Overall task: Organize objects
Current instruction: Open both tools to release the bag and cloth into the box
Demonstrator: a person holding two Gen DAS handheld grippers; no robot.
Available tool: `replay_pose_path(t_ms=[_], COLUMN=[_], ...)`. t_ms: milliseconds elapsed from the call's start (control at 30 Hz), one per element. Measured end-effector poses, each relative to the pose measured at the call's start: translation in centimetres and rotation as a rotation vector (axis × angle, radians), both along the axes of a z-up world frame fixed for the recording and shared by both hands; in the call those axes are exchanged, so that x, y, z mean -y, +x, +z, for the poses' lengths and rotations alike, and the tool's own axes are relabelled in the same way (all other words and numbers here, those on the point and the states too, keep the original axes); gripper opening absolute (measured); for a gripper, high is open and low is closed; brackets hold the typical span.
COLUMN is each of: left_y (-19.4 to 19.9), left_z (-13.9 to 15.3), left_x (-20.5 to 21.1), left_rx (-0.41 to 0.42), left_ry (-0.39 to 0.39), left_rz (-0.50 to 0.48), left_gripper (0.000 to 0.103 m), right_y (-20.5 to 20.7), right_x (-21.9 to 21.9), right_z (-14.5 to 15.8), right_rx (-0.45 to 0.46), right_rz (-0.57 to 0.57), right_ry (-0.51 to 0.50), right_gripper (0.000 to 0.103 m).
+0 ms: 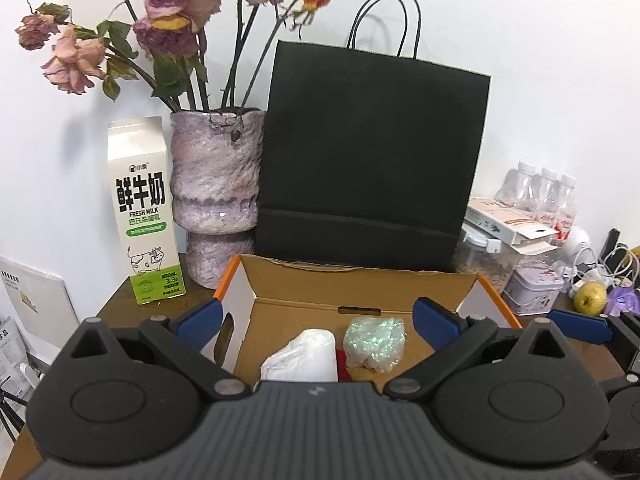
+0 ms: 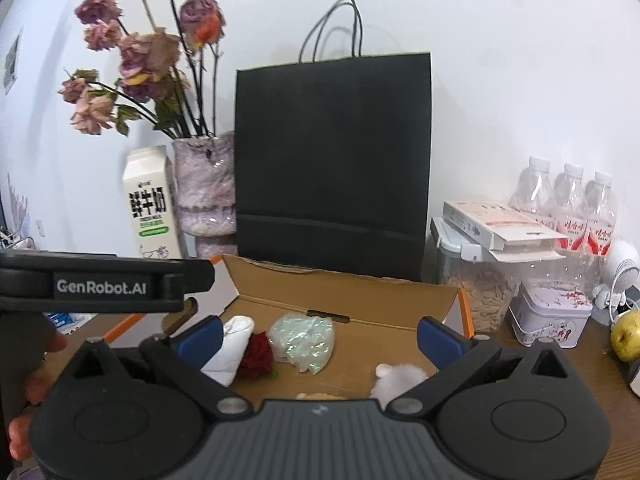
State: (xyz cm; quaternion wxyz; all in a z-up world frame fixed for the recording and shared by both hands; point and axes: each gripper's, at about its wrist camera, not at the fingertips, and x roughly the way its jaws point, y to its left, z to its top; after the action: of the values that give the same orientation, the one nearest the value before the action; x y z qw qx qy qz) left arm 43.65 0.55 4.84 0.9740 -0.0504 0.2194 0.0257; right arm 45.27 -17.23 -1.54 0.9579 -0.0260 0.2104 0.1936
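Observation:
An open cardboard box (image 1: 360, 284) (image 2: 360, 292) with orange edges stands on the wooden table. Inside lie a white wrapped bundle (image 1: 304, 356) (image 2: 234, 346), a red rose head (image 2: 258, 356), an iridescent crumpled bag (image 1: 374, 342) (image 2: 306, 340) and a white fluffy item (image 2: 400, 380). My left gripper (image 1: 318, 320) is open and empty over the box's near edge. My right gripper (image 2: 320, 336) is open and empty over the box. The left gripper's body (image 2: 100, 286) shows at the left of the right wrist view.
A black paper bag (image 1: 368, 168) (image 2: 332, 168) stands behind the box. A milk carton (image 1: 142, 212) and a vase of dried roses (image 1: 216, 196) stand at left. Water bottles (image 2: 568, 208), a jar (image 2: 480, 292), a tin (image 2: 550, 314) and a pear (image 2: 626, 338) stand at right.

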Motion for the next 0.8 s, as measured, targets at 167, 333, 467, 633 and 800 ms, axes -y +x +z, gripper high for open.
replay_pose_path(t_ms=[167,333,467,633,800], left_y=[-2.2,-4.6,-6.7,-9.3,-12.1], left_z=[0.4,0.7,0.7,0.6,0.6], left_x=[-0.5,-0.9,-1.1,-1.4,-1.4], left_rx=[0.007,0.020,0.023,0.021,0.018], left_ry=[-0.009,-0.020,-0.022,-0.028,-0.031], left_rz=[-0.010,-0.015,-0.020,-0.011,-0.014], left_gripper=[0.103,0.103,0.103,0.103,0.103], right_y=[-2.3,-4.7,-6.5,-8.9,-11.4], right_x=[0.1,0.2,0.4,0.9,1.3], right_z=[0.8,1.1,1.1,1.2,1.1], right_rx=[0.031,0.050,0.050,0.055,0.048], right_rz=[0.004,0.018,0.014,0.010,0.010], right_ry=[-0.011,-0.028,-0.040,-0.049,-0.052], right_gripper=[0.103,0.103,0.103,0.103,0.103])
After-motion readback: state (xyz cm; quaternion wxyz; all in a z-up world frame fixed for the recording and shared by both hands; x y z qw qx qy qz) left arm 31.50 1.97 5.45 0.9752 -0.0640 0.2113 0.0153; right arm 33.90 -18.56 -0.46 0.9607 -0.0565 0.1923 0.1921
